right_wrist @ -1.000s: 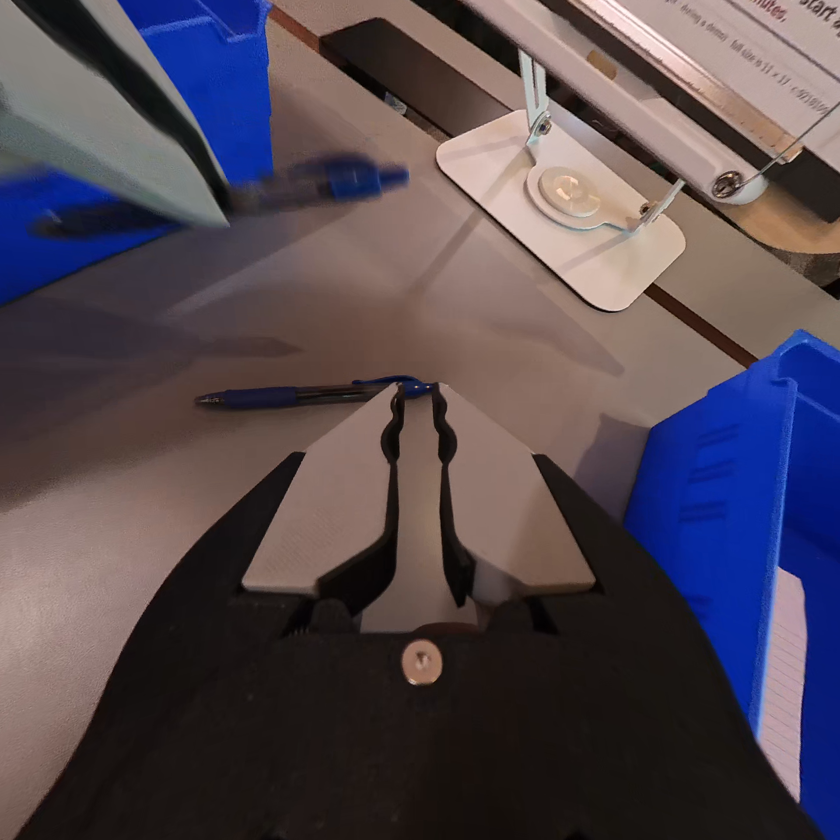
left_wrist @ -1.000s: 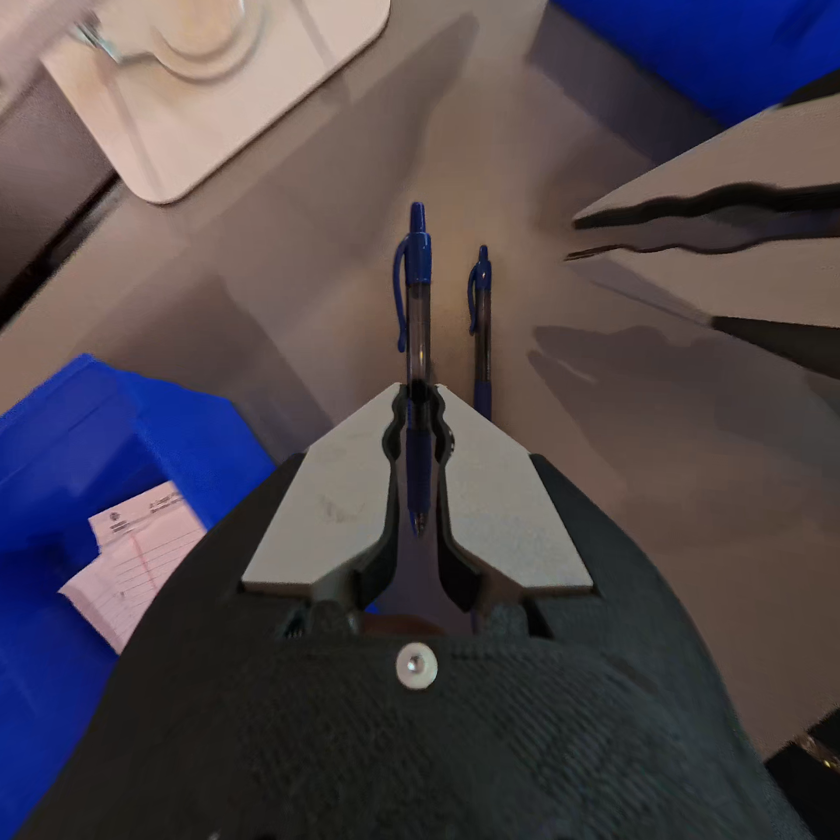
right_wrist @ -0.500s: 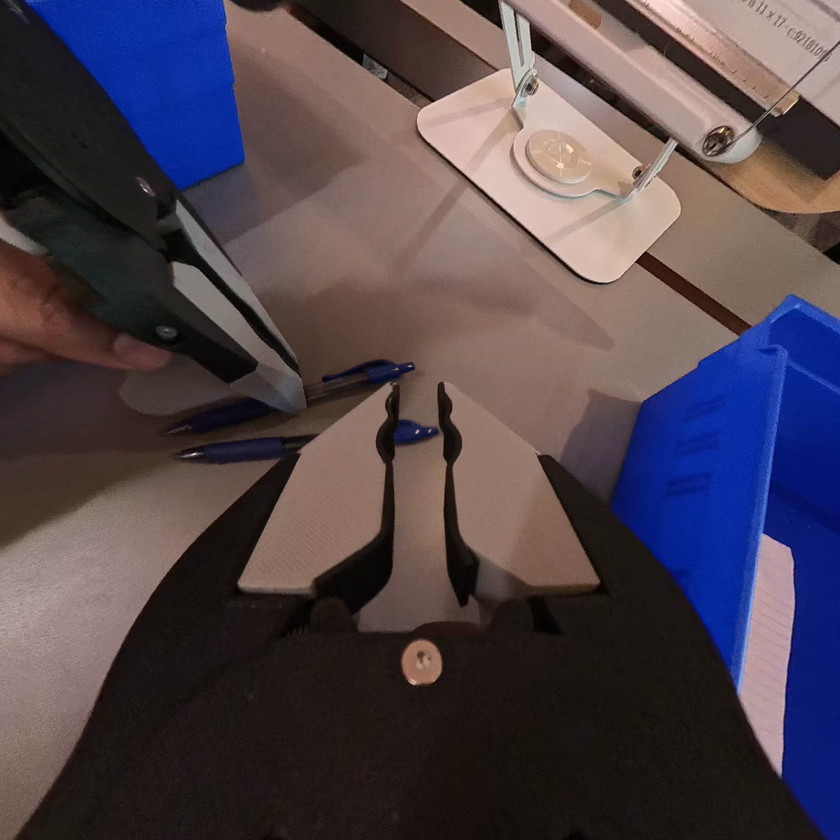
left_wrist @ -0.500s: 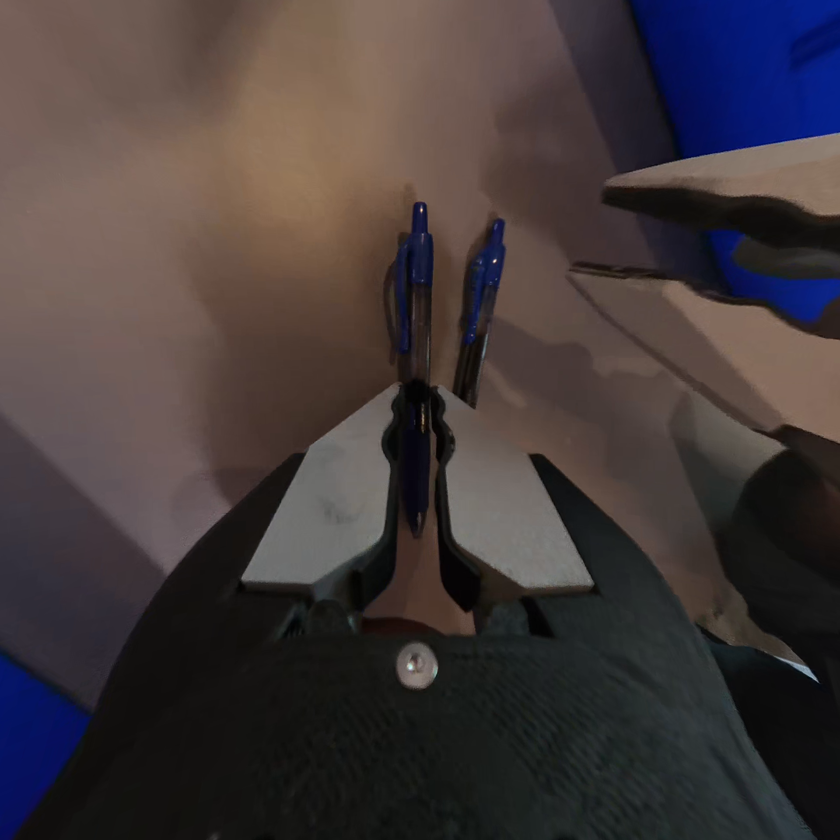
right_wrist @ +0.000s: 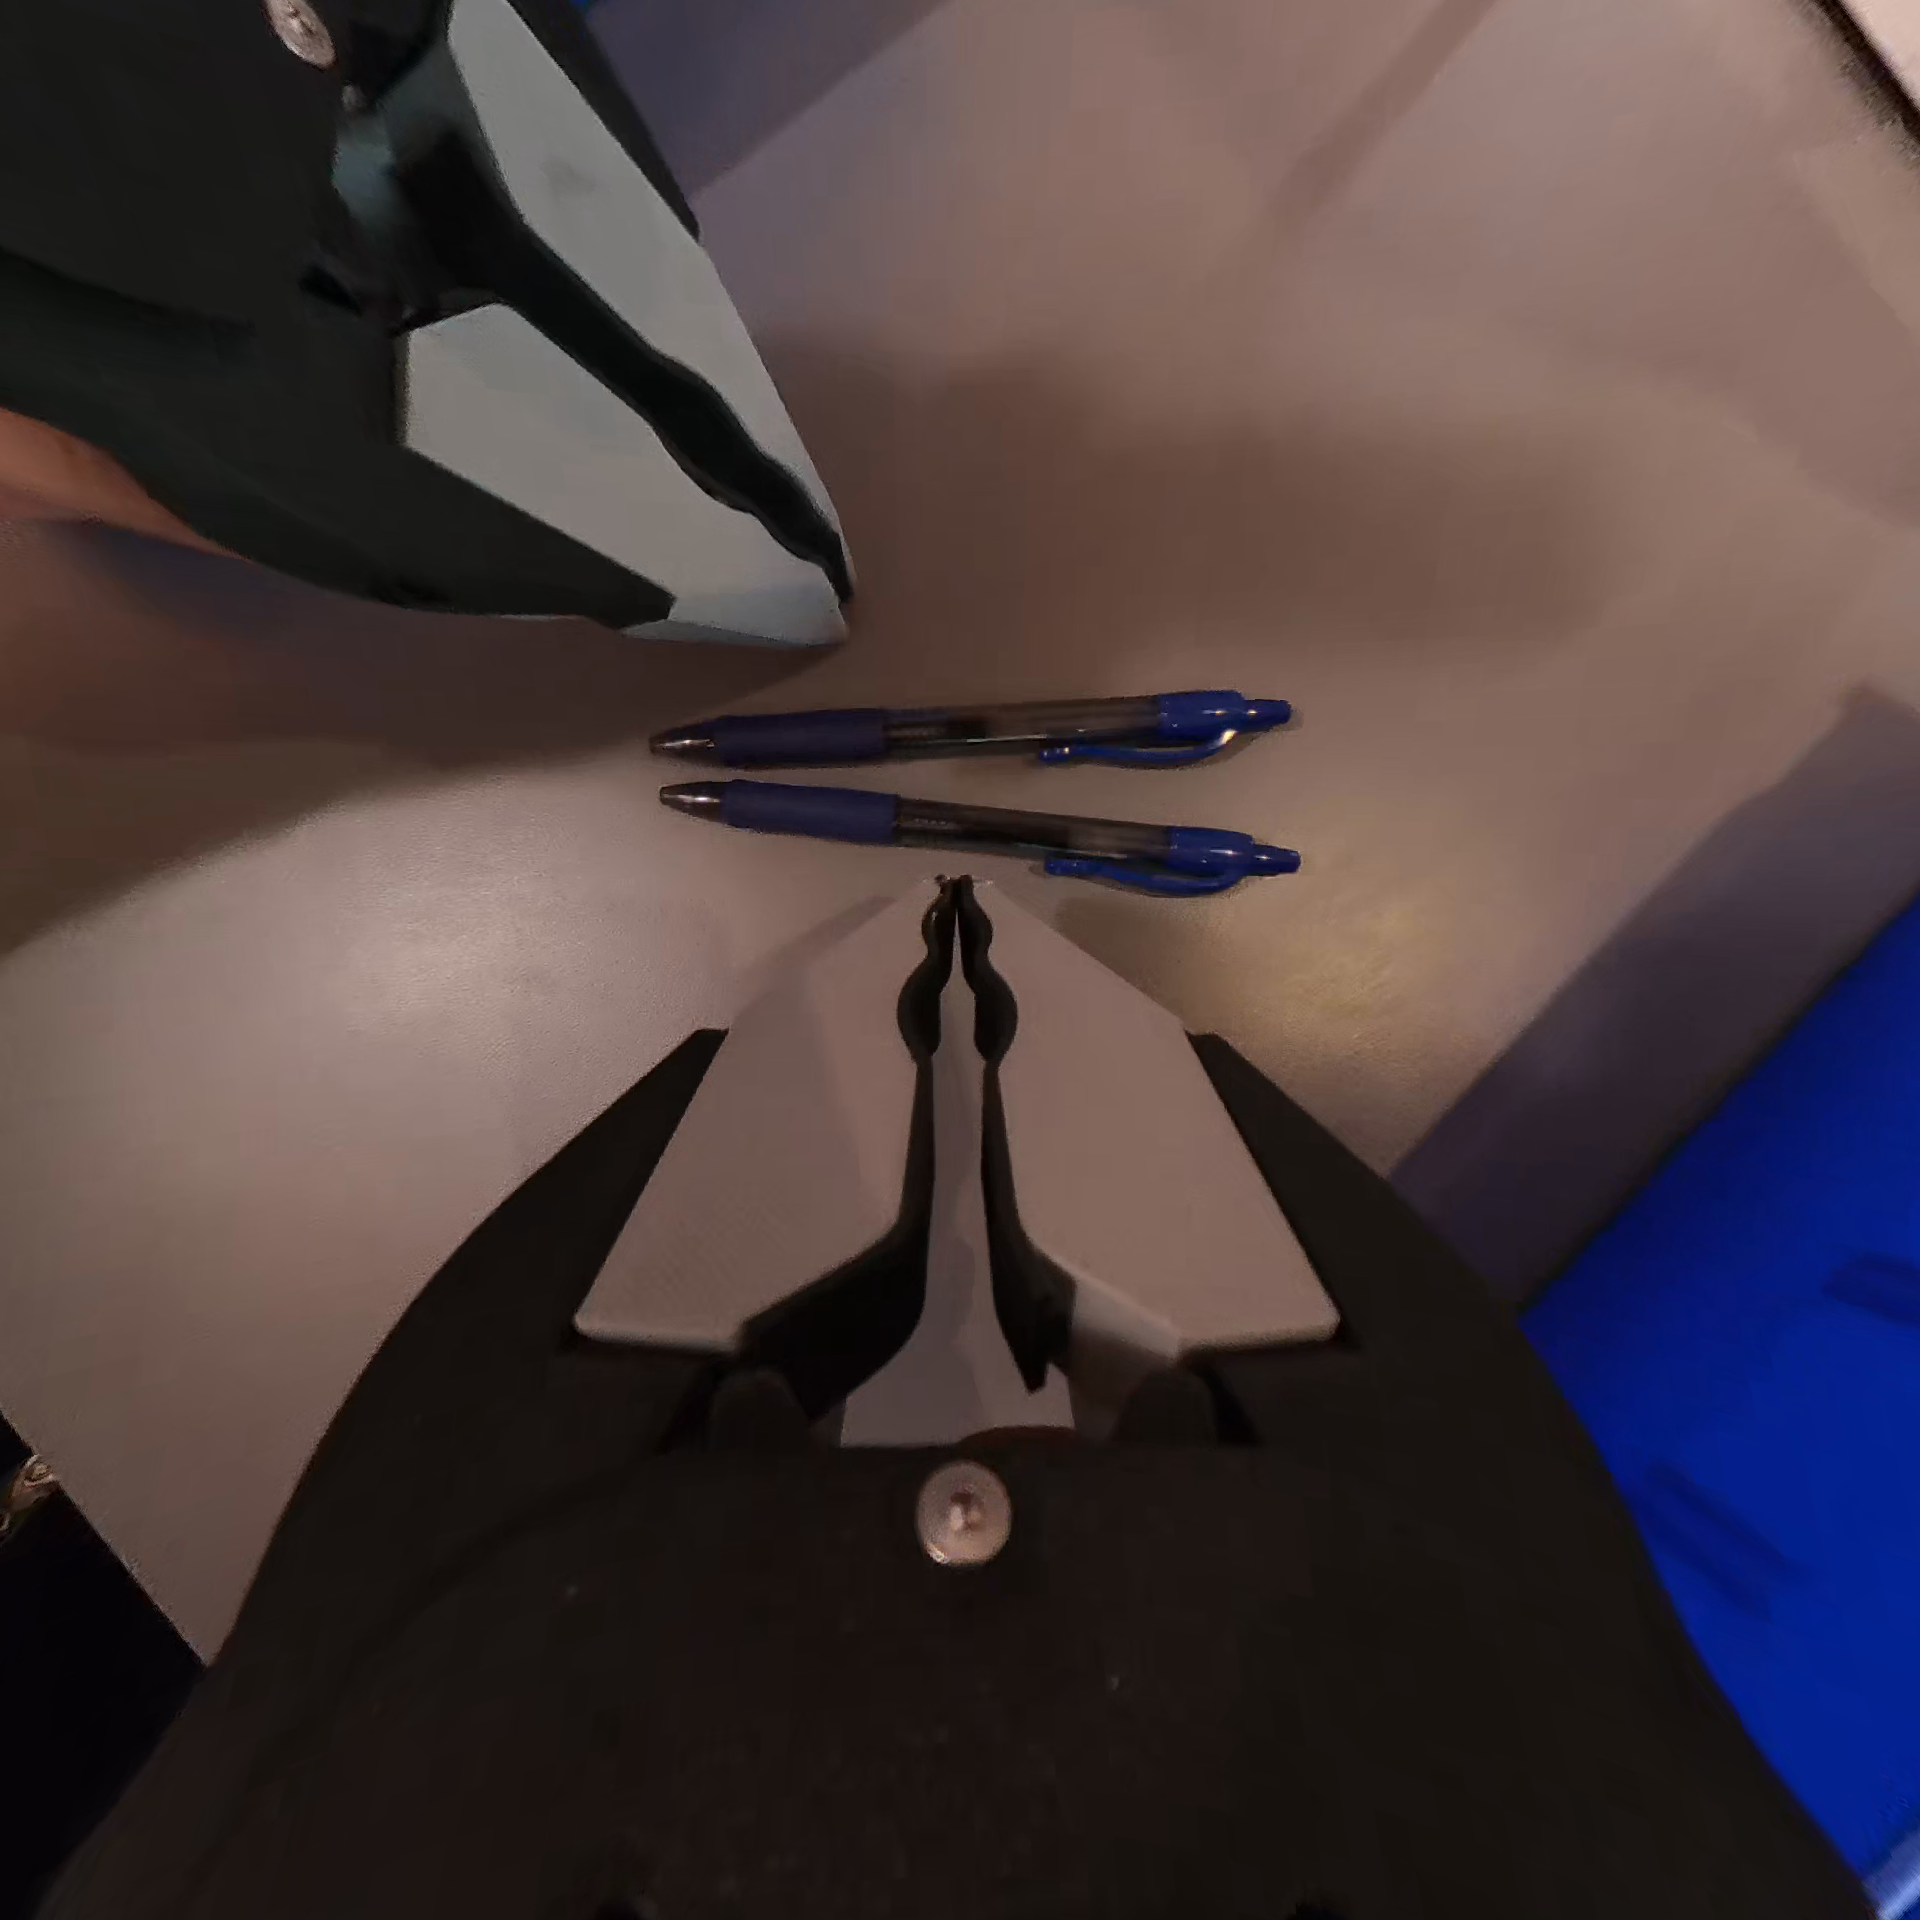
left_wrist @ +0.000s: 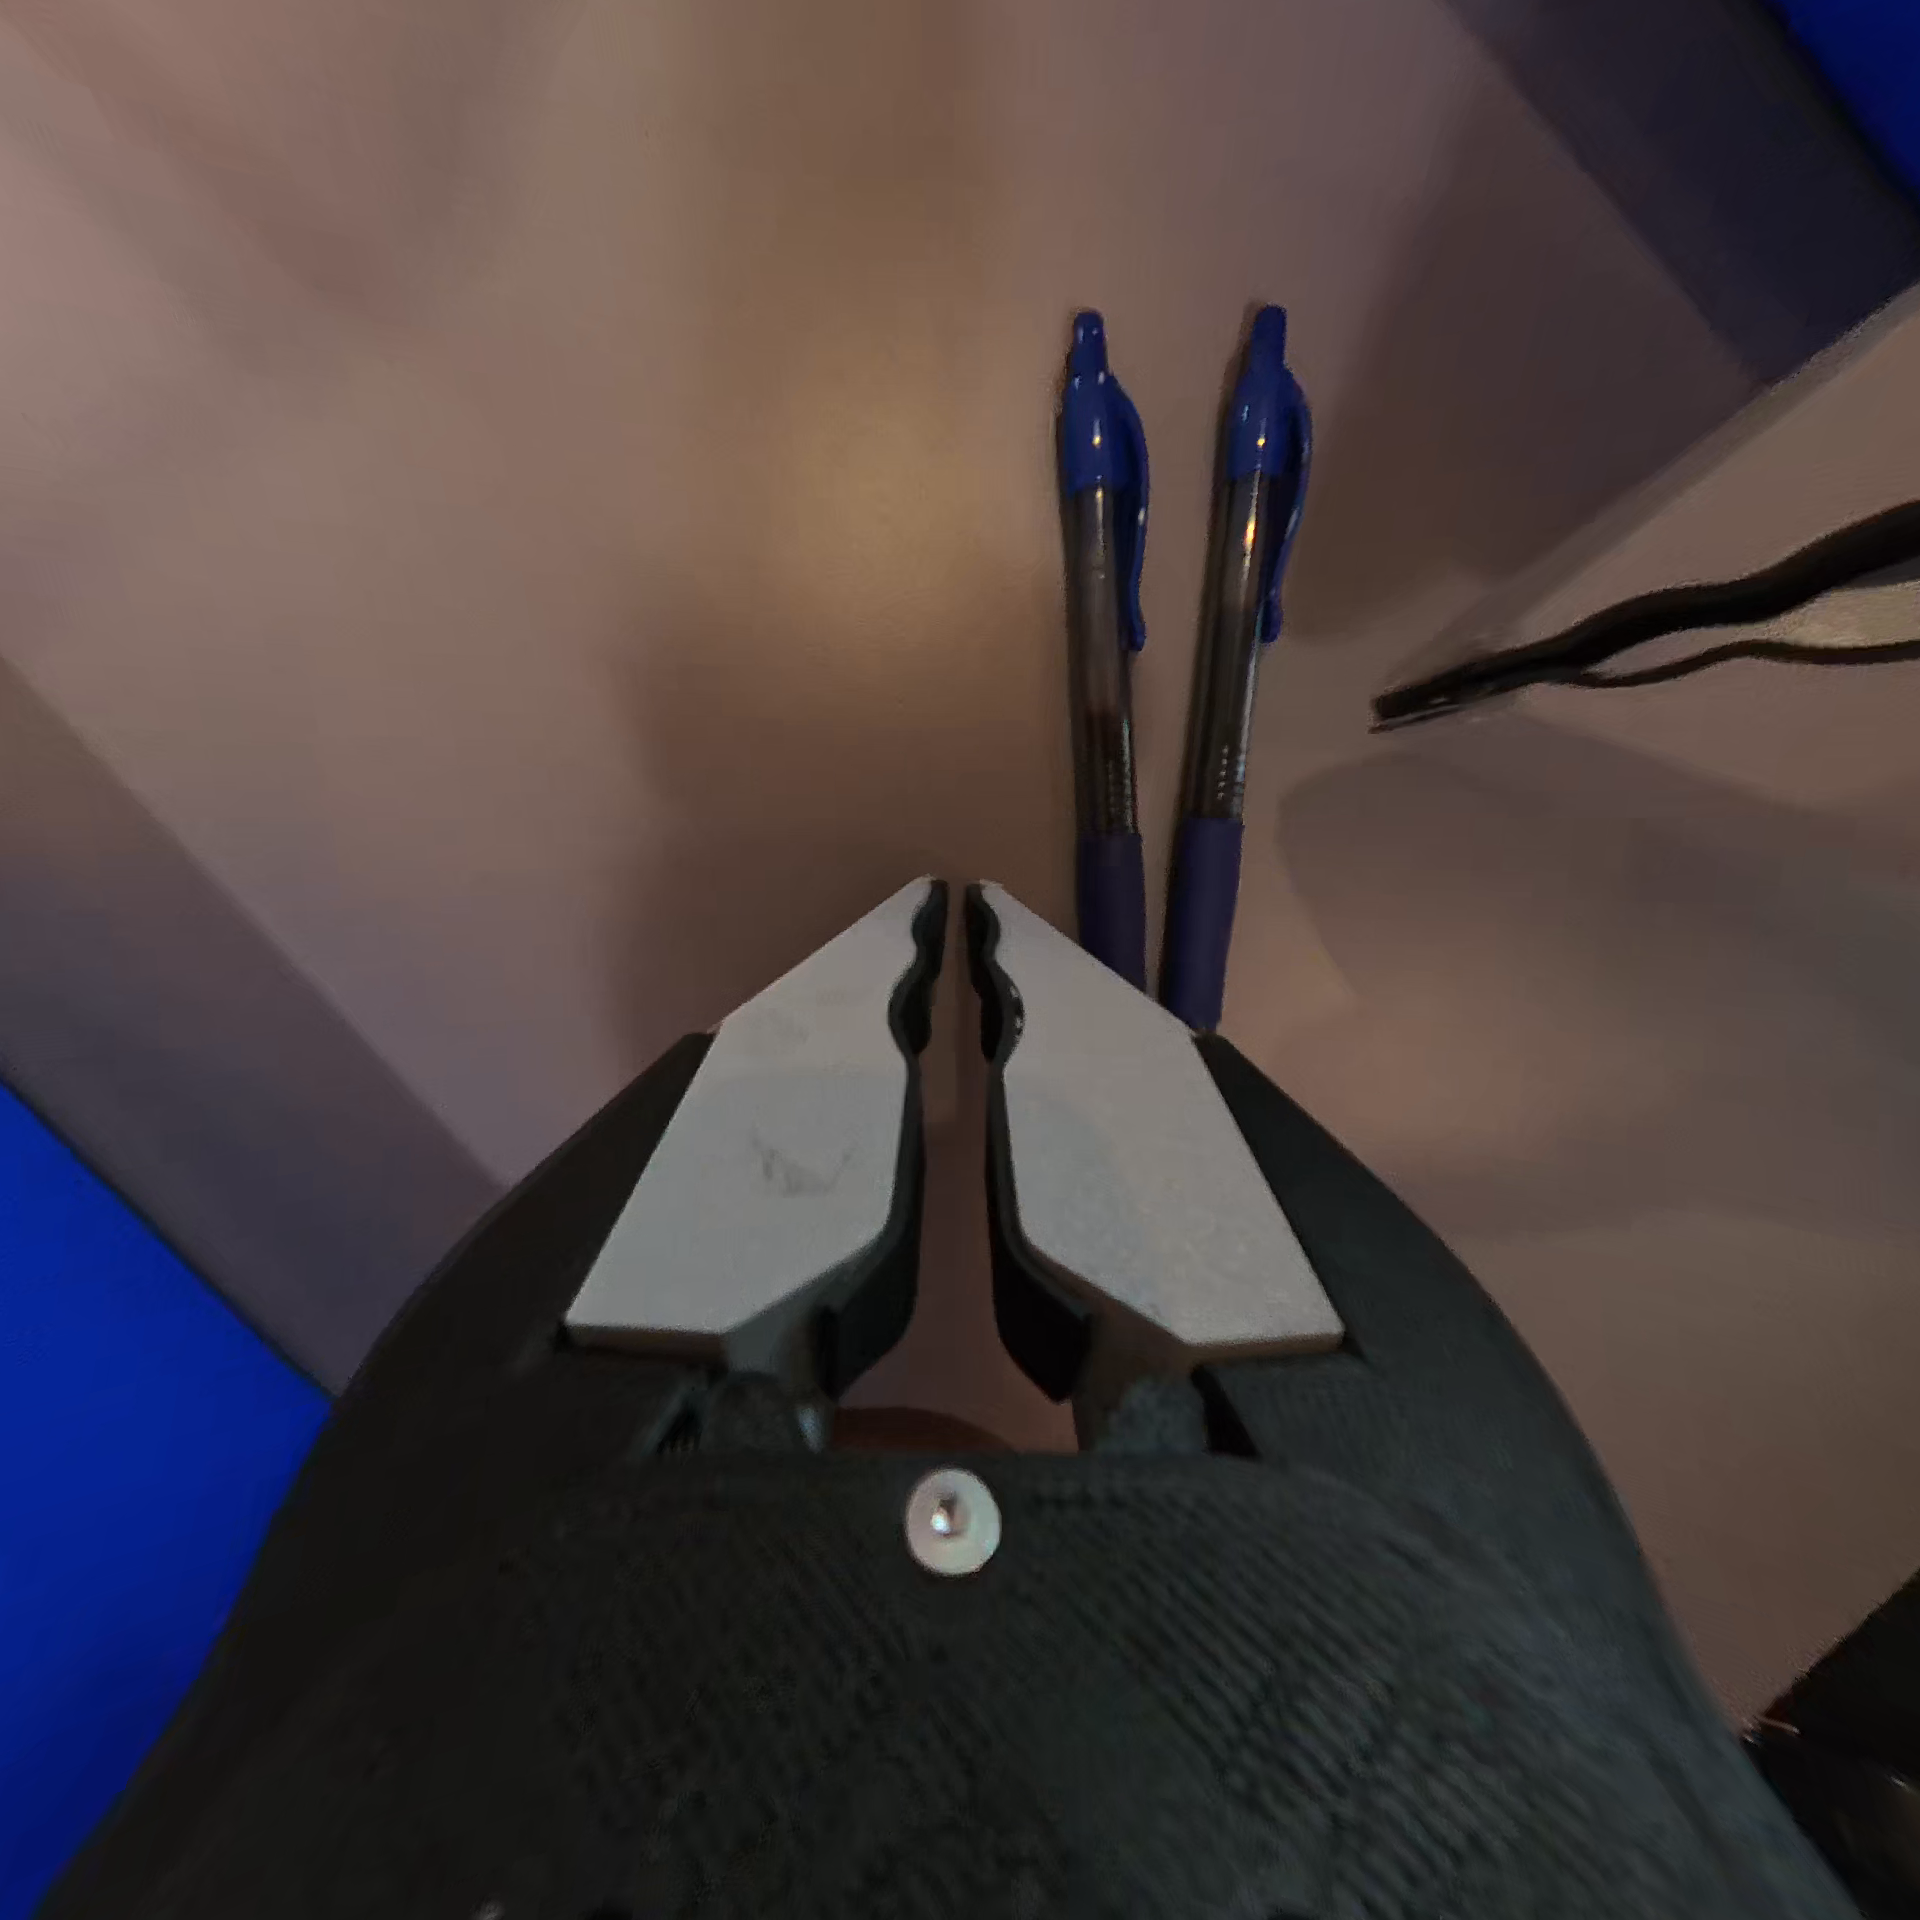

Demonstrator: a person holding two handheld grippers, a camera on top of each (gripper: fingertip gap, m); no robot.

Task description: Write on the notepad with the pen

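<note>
Left claw: tips nearly together, thin slit between, nothing held. Right claw: tips pressed together, empty. Two pens flat on grey bench, side by side, parallel, not touching: near pen, far pen. Each: blue rubber grip, clear barrel, blue clip and button, metal tip. Blue bin at right claw's right.

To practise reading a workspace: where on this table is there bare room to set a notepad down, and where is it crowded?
Bare grey table stretches left of the two pens, up to the blue bin. It is crowded where the left gripper and right gripper close in beside the pens.
</note>
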